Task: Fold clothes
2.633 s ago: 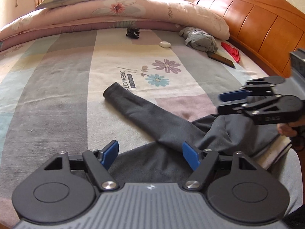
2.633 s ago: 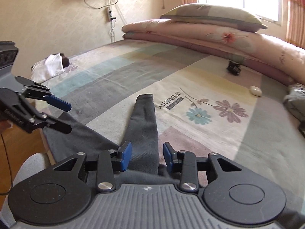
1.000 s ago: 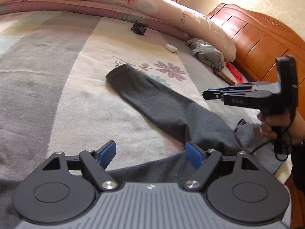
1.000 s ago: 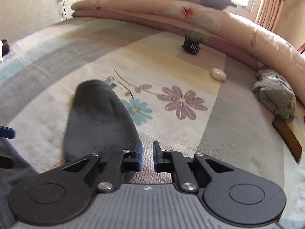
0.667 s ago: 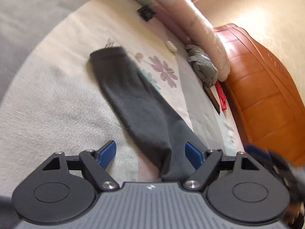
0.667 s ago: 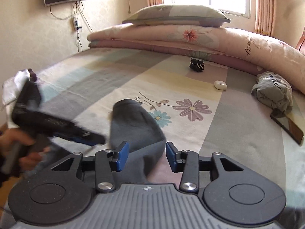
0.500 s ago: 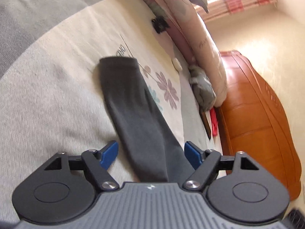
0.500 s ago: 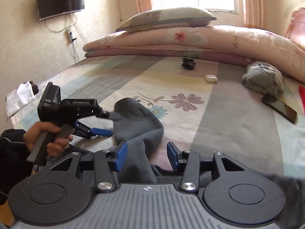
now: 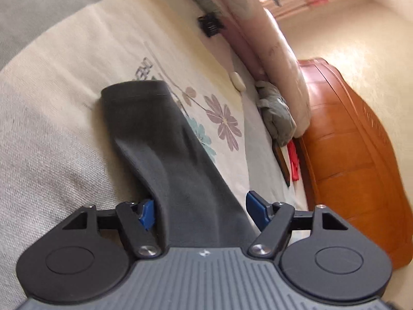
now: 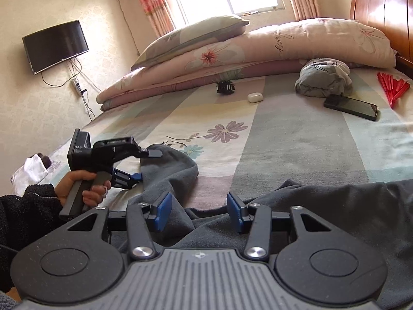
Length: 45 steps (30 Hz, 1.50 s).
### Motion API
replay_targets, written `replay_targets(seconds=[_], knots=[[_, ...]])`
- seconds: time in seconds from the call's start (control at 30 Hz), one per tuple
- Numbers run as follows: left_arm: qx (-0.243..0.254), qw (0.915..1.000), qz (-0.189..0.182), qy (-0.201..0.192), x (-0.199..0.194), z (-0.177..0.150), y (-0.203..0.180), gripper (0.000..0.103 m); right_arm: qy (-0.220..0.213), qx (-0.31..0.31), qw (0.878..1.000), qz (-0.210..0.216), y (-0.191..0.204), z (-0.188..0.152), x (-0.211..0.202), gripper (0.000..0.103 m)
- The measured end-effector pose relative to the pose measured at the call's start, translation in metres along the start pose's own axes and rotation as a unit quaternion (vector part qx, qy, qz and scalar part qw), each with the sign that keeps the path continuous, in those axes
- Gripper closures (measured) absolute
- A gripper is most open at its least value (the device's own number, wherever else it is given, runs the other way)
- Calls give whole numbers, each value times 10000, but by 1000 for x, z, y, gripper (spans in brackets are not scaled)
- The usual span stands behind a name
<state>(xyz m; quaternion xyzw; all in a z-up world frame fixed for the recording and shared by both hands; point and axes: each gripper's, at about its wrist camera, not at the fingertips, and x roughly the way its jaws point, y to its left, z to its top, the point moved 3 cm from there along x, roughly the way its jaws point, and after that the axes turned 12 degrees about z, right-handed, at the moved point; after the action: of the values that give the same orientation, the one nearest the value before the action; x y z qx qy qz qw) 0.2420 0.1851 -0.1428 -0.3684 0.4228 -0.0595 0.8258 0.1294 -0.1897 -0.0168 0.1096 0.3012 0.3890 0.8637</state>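
Sweater [image 10: 296,222], one dark grey garment, lay on the bed [image 10: 296,139], its body bunched at the near edge and its one visible sleeve [image 9: 165,144] stretched toward the flower print [image 10: 227,129]. Two grippers were in view. The left gripper [image 9: 201,210] had its jaws wide apart and straddled the sleeve, one blue pad [image 9: 147,213] just beside the sleeve's edge and the other clear of the cloth; it gripped nothing. From the right wrist camera that same left gripper [image 10: 145,164] sat in a hand [image 10: 82,186] with a dark sleeve cuff, one finger above the sleeve fold and one below. The right gripper [image 10: 197,213] was also spread wide, empty, hovering over the sweater's body. Beyond the flower print, toward the headboard [image 9: 356,155], lay one phone [image 10: 351,107], one red fan [image 10: 392,86], one grey bundle [image 10: 322,78], one white case [image 10: 255,97] and one black hair clip [image 10: 225,87]. One pillow [image 10: 191,38] topped one folded quilt [image 10: 258,51].
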Motion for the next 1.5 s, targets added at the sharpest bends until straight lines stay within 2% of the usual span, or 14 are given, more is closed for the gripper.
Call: replay_targets(seconds=[0.03, 0.07, 0.2, 0.23, 0.3, 0.37, 0.47, 0.67, 0.8, 1.13, 1.43, 1.5], knots=[[-92, 9999, -25, -40, 2, 4, 2, 34, 7, 2, 10000, -19, -1, -1, -2, 51], [-160, 9998, 15, -108, 6, 10, 4, 41, 15, 4, 10000, -37, -3, -3, -4, 51], [-262, 9986, 225, -400, 22, 26, 12, 72, -48, 158, 9998, -148, -10, -8, -11, 51], [-250, 9984, 269, -433, 23, 26, 14, 77, -62, 176, 9997, -179, -11, -9, -14, 51], [-309, 9978, 405, -420, 22, 24, 19, 96, -85, 201, 9995, -243, -13, -11, -19, 51], [-465, 9969, 522, -374, 20, 24, 23, 96, -55, 213, 9994, -278, -13, -13, -21, 51], [-117, 9948, 911, -447, 7, 19, 8, 99, 0, 207, 9994, -288, -11, -15, -24, 51], [510, 9854, 1203, -1092, -58, 3, -17, 101, 142, 132, 9996, -182, -1, -23, -23, 51], [530, 9804, 1179, -1488, -108, -7, -20, 101, 217, 114, 9996, -103, 4, -30, -22, 50], [793, 9526, 1965, -2182, -207, -41, -12, 101, 262, 60, 9996, -53, 12, -40, -33, 50], [556, 9381, 2273, -2553, -259, -83, 4, 101, 474, -140, 9986, -163, 18, -51, -29, 50], [523, 9348, 2345, -2618, -265, -88, 6, 101, 597, -407, 9972, -205, 22, -54, -26, 50]])
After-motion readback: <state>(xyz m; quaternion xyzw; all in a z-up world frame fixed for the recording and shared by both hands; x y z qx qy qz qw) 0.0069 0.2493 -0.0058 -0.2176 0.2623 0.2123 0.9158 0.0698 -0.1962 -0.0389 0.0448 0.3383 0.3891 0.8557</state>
